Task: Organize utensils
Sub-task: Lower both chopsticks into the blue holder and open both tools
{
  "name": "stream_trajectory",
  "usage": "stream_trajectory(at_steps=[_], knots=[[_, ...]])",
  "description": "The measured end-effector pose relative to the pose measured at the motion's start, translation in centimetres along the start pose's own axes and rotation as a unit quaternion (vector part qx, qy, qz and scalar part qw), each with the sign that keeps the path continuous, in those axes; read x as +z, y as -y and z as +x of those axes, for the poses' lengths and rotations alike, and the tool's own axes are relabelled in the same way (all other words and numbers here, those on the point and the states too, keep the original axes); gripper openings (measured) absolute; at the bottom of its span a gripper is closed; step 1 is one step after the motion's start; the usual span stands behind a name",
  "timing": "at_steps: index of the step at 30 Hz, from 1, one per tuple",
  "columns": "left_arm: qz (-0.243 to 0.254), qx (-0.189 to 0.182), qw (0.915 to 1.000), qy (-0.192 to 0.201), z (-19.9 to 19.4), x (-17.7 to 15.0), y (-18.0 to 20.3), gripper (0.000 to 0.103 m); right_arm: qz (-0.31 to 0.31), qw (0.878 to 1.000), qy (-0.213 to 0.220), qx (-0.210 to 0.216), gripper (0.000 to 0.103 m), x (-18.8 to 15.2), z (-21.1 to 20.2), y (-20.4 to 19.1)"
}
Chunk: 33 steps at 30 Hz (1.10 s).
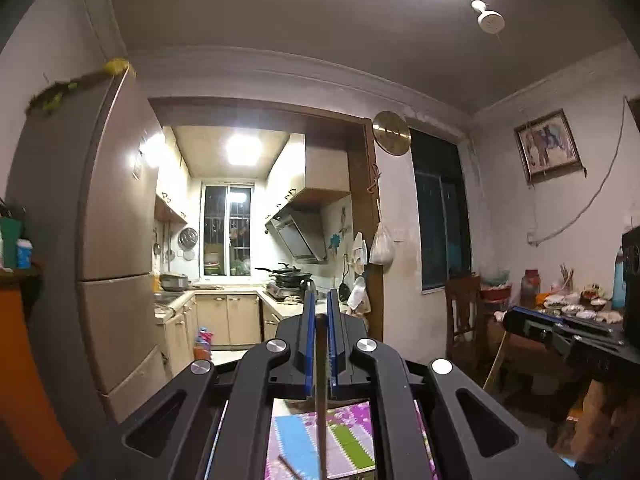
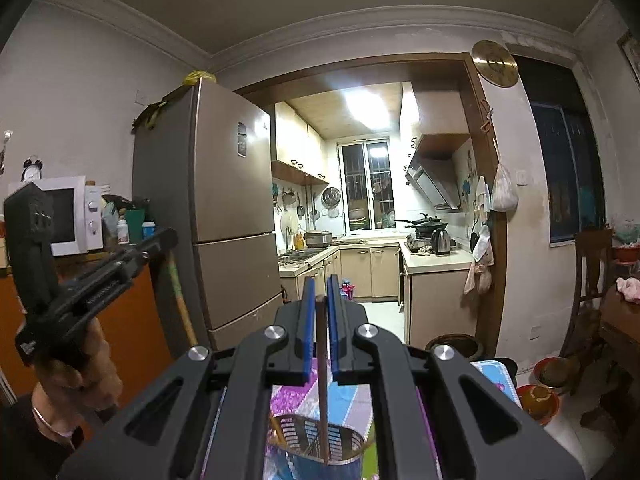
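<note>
In the left wrist view my left gripper [image 1: 320, 300] is shut on a dark brown chopstick [image 1: 321, 392] that hangs straight down between the blue pads over a colourful foam mat [image 1: 348, 440]. Another chopstick [image 1: 290, 466] lies on the mat below. In the right wrist view my right gripper [image 2: 320, 286] is shut on a dark chopstick [image 2: 323, 380]. Its lower end reaches into a slotted metal utensil holder [image 2: 316, 440] that stands on the mat. The left gripper [image 2: 80, 280] shows at the left, held by a hand.
A tall fridge [image 2: 224, 208] stands left of the kitchen doorway. A microwave [image 2: 68, 216] sits on an orange cabinet at the left. A wooden chair [image 1: 464, 312] and a cluttered table [image 1: 568, 308] stand at the right. Bowls [image 2: 540, 398] sit on the floor.
</note>
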<state>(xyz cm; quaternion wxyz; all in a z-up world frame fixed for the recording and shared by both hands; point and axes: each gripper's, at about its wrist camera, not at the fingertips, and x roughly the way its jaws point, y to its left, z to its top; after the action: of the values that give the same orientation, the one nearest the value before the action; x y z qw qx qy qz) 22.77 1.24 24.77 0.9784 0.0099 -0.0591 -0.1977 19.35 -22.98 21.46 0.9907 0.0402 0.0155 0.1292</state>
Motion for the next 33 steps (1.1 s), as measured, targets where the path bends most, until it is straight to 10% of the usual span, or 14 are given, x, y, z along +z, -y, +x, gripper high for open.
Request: stream_trajectory(at_steps=[18,22,25,33], knots=[[-0.035,-0.022,0.9953,-0.088,8.5,-11.7,-1.8,0.007,0.037,0.997,-0.07,-0.003,0.005,-6.8,8.2,1.7],[-0.009,0.007,0.9946,-0.103,8.8,-13.1,-1.5,0.007,0.032,0.995,-0.098,-0.016,0.006,-8.7,9.2,1.4],[0.016,0.038,0.9935,-0.106,8.5,-13.1,-1.4,0.007,0.034,0.994,-0.098,-0.027,0.03,-8.6,9.0,1.5],[0.064,0.104,0.9878,-0.096,5.5,-11.4,-1.1,0.007,0.029,0.996,-0.068,-0.045,0.03,-6.6,5.5,1.7]])
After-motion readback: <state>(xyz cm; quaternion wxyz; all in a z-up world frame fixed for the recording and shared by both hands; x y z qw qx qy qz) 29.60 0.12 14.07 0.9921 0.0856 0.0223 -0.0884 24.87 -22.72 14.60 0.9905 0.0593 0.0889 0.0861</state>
